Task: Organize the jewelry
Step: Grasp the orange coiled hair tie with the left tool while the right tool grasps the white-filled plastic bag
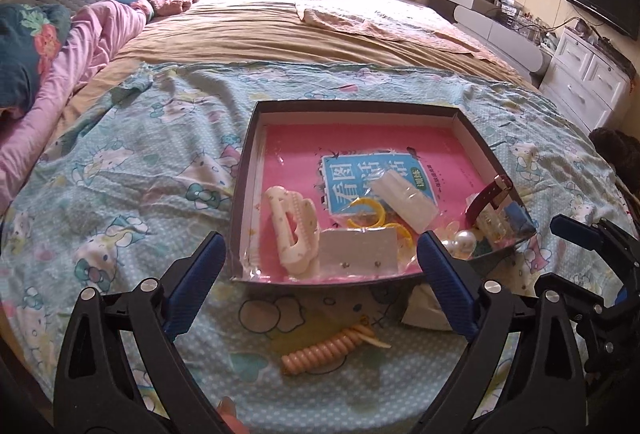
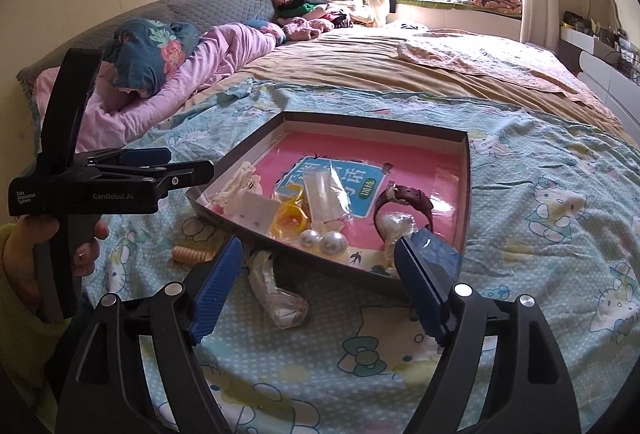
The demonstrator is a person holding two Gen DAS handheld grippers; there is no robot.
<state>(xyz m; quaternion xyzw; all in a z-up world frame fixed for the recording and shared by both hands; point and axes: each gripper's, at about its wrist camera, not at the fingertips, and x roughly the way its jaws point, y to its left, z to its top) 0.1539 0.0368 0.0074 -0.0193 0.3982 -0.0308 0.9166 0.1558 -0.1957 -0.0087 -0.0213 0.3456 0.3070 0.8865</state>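
Meanwhile both the left gripper [image 1: 320,262] and right gripper [image 2: 318,266] hover wide apart and empty before the shallow box [image 1: 472,137]. Inside lie a cream hair claw [image 1: 294,234], pearls [image 2: 326,241] and a watch [image 2: 408,199]; a peach coil hair tie [image 1: 332,348] rests on the bedsheet [image 1: 120,193] outside.

One shallow box [image 1: 472,137] on bed. Inside: one pink booklet [image 1: 360,141], one cream claw clip [image 1: 294,234], two pearls [image 2: 324,240], one maroon-strap watch [image 2: 412,199], one white earring card [image 1: 358,248], one clear packet [image 1: 404,199]. On bedsheet outside box: one peach spiral hair tie [image 1: 324,350], one crumpled clear bag [image 2: 276,292].
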